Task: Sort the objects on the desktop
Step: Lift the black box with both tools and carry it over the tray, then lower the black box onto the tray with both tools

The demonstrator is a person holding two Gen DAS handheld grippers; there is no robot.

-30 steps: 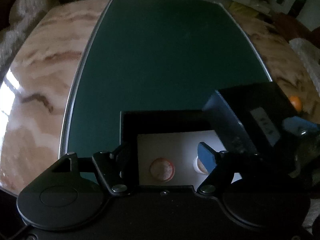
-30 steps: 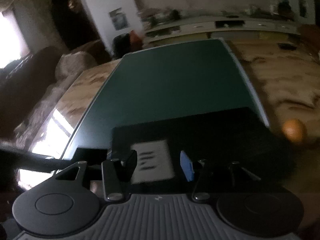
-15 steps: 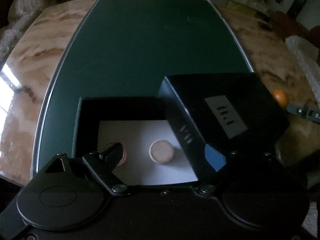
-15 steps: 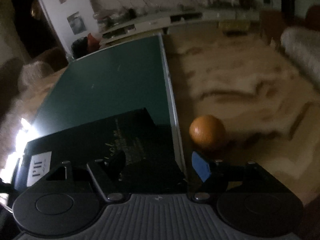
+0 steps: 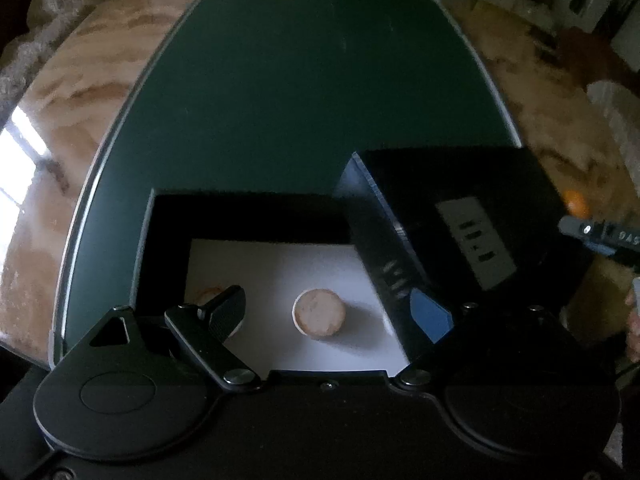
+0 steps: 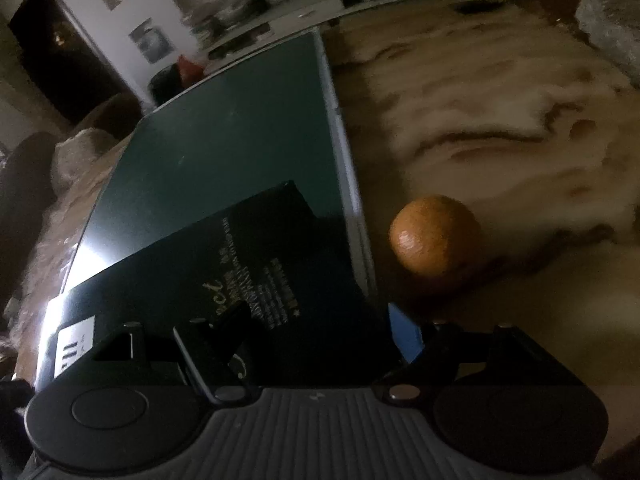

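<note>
the left gripper [image 5: 328, 312] hangs over an open black box [image 5: 240, 216], its jaws spread wide and gripping nothing. the box is a shallow rectangular tray with matte black walls and a flat white floor. on that floor lies a round, pale disc [image 5: 319, 313] with a mottled pinkish top, sitting between the two fingers but touched by neither. a second disc [image 5: 208, 291], faint and orange-rimmed, is mostly hidden behind the ribbed black pad of the near finger. the other finger carries a smooth blue pad [image 5: 430, 314], close against the black lid [image 5: 460, 216], a boxy cover with crisp edges and a grey label; whether they touch i cannot tell. the lid rests tilted, one side propped on the tray's right wall.

the right gripper [image 6: 316, 330] has its jaws opening, with nothing between them but the lid's corner below. from this side the lid [image 6: 224, 280] shows a glossy black face with pale printed lettering. just beyond the blue pad sits a small orange fruit [image 6: 434, 236], round and dimpled, on the polished marble tabletop [image 6: 500, 128], beside the silver edge of a dark green mat [image 6: 240, 128]. box and lid both lie on that smooth mat.
</note>
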